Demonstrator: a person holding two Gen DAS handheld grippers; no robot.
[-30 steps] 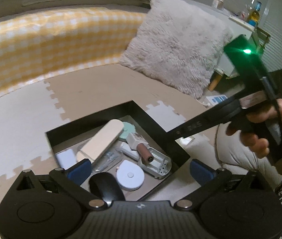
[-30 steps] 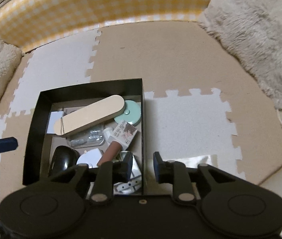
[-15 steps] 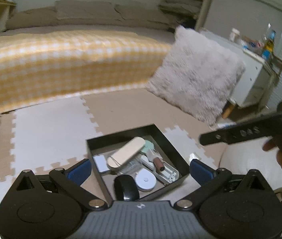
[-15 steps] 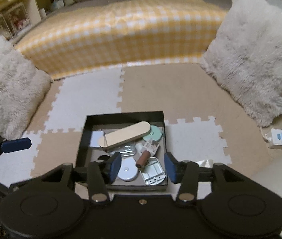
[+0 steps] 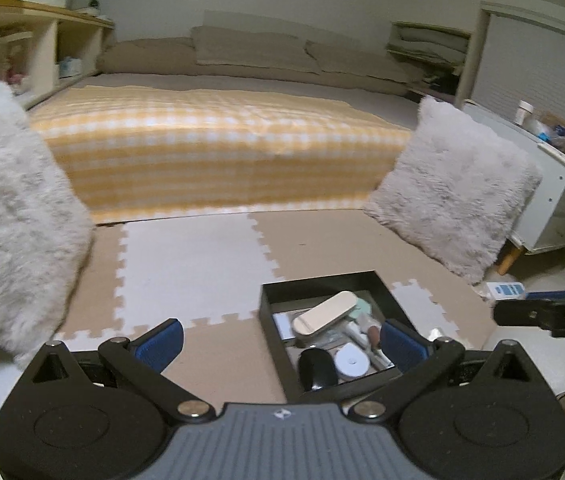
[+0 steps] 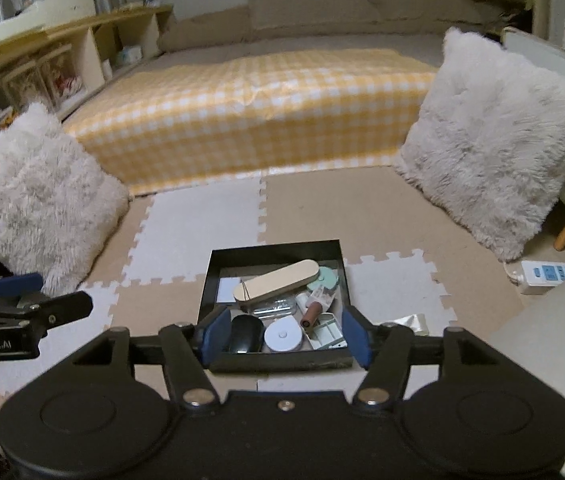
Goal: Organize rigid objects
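Note:
A black open box [image 6: 274, 249] sits on the foam floor mat and also shows in the left wrist view [image 5: 322, 280]. It holds a beige oblong case [image 6: 276, 282], a black mouse [image 6: 246, 334], a round white tape measure [image 6: 283, 335], a brown-tipped tube [image 6: 311, 314], a mint round item [image 6: 328, 278] and other small things. My left gripper [image 5: 280, 342] is open and empty, high above the mat left of the box. My right gripper [image 6: 284, 334] is open and empty, high above the box's near edge.
Two fluffy white cushions [image 6: 38, 196] [image 6: 494, 136] lean at the left and right. A yellow checked bed [image 6: 250, 112] lies behind. A power strip [image 6: 548, 274] lies at the right on the floor. A white cabinet [image 5: 554, 184] stands at the far right.
Both grippers have risen and pulled back from the box, so the box looks smaller. The right gripper's jaws have opened wider. The box contents have not moved.

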